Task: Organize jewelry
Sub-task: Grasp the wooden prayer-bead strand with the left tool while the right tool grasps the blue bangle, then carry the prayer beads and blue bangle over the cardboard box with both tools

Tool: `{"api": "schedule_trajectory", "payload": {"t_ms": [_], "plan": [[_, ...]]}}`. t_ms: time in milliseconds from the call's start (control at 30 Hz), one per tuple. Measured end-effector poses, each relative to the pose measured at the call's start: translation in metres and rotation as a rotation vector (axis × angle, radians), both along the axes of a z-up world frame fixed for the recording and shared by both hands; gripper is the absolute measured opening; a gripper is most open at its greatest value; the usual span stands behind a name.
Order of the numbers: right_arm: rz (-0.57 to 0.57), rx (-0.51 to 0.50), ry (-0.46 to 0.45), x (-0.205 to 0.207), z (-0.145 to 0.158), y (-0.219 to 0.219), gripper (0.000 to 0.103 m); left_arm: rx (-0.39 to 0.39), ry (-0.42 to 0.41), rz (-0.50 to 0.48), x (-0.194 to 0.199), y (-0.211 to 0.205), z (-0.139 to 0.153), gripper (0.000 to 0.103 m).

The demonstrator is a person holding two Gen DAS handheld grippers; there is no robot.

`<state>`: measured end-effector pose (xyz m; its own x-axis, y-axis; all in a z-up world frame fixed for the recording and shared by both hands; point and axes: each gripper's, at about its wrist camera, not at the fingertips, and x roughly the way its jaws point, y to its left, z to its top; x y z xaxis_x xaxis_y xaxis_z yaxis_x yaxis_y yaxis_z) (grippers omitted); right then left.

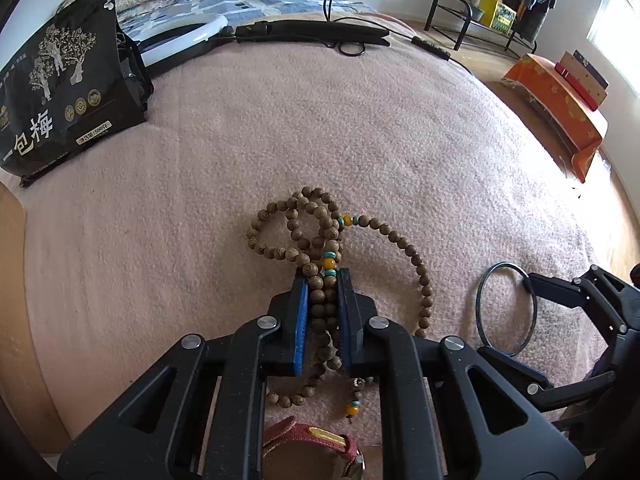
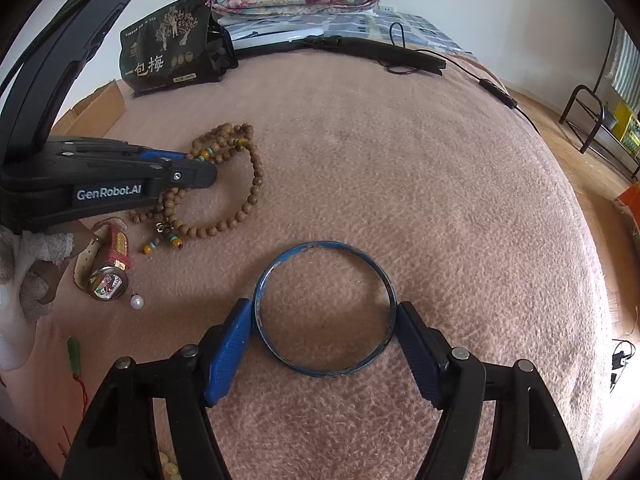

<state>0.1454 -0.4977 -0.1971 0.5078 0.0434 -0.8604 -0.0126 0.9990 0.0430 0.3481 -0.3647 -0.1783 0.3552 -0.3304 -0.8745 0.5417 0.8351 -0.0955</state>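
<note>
Fingers of L gripper [image 1: 323,280] are pinched narrow on a bunch of strands of the wooden bead necklace [image 1: 320,236], lower centre of L wrist view; beads run between the blue pads, loops spill ahead of the tips and a long strand curves off to the right. Tassel end w/ yellow and teal beads hangs behind the pads, near bottom of frame, just above the red-strap watch [image 1: 316,440]. R gripper [image 2: 325,312] stands wide, blue bangle [image 2: 324,308] lying flat on the pink blanket [image 2: 400,160] between its fingers; both pads sit right at the bangle's outer rim, left and right, contact likely but can't tell for sure. In R wrist view, necklace, watch [image 2: 106,268], a loose pearl [image 2: 137,301] and a green pendant [image 2: 74,354] cluster at left, near L gripper. Black snack bag [image 2: 168,52] stands upper left, black cable and long black bar [image 2: 376,50] along the top edge of the blanket. Centre and right of blanket lie open; blanket edge drops to wood floor at far right, orange box [image 1: 560,108] beyond it.
</note>
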Motion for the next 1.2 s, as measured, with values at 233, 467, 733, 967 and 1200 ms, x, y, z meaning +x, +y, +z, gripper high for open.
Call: {"api": "schedule_trajectory", "payload": {"t_ms": [233, 467, 733, 967, 1200], "plan": [[-0.034, 0.036, -0.025, -0.009, 0.011, -0.006, 0.074, -0.065, -0.009, 0.025, -0.002, 0.012, 0.023, 0.011], [-0.048, 0.037, -0.066, -0.023, 0.035, -0.011, 0.074, -0.14, -0.028, 0.041, -0.01, 0.029, 0.055, 0.011], [-0.027, 0.026, -0.112, -0.037, 0.068, 0.001, 0.074, -0.191, -0.077, 0.072, -0.019, 0.059, 0.093, 0.011], [0.022, 0.023, -0.153, -0.041, 0.1, 0.028, 0.074, -0.224, -0.11, 0.134, -0.02, 0.108, 0.117, 0.011], [0.094, 0.017, -0.183, -0.031, 0.124, 0.072, 0.074, -0.252, -0.138, 0.213, -0.016, 0.169, 0.134, 0.011]]}}
